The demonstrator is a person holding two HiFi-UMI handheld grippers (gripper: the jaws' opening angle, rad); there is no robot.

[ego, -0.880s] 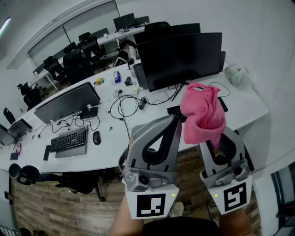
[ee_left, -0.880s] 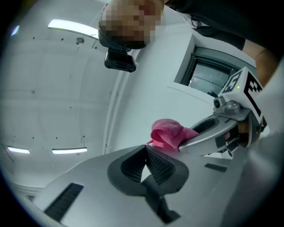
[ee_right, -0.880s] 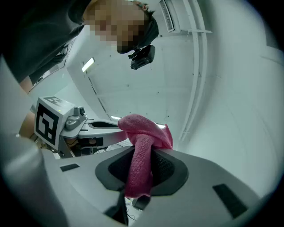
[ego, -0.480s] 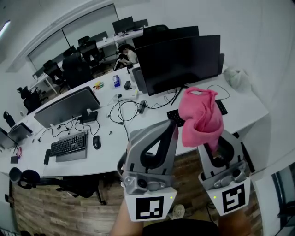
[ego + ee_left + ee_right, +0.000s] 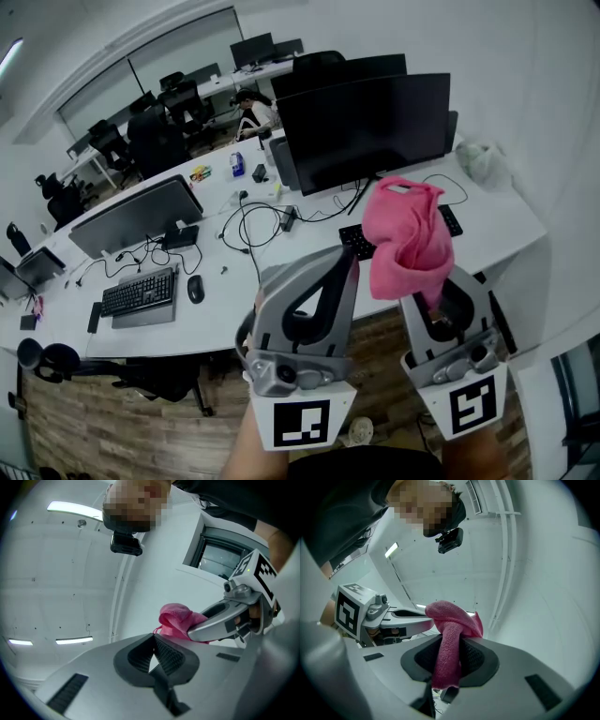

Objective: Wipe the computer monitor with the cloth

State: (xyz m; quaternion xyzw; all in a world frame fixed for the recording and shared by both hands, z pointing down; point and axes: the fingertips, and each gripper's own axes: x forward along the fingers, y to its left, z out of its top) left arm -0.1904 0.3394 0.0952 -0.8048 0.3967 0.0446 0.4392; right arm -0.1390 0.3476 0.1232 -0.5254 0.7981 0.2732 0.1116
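Observation:
A large black monitor (image 5: 361, 122) stands on the long white desk (image 5: 497, 220), ahead of both grippers. My right gripper (image 5: 433, 298) is held upright in front of the desk, shut on a pink cloth (image 5: 408, 239) that bunches above its jaws. In the right gripper view the cloth (image 5: 449, 644) hangs pinched between the pads. My left gripper (image 5: 349, 255) stands beside it on the left, shut with nothing in it; its pads (image 5: 166, 656) meet. Both grippers are well short of the monitor. The pink cloth (image 5: 180, 620) also shows in the left gripper view.
A black keyboard (image 5: 358, 240) lies under the monitor, partly hidden by the cloth. Further left are a second monitor (image 5: 136, 214), a keyboard (image 5: 141, 289), a mouse (image 5: 195, 287) and looped cables (image 5: 251, 220). A pale bundle (image 5: 480, 159) sits at the desk's right end. Chairs stand behind.
Almost nothing: both grippers sit slightly lower in the head view, and the cloth stays clamped in the right gripper.

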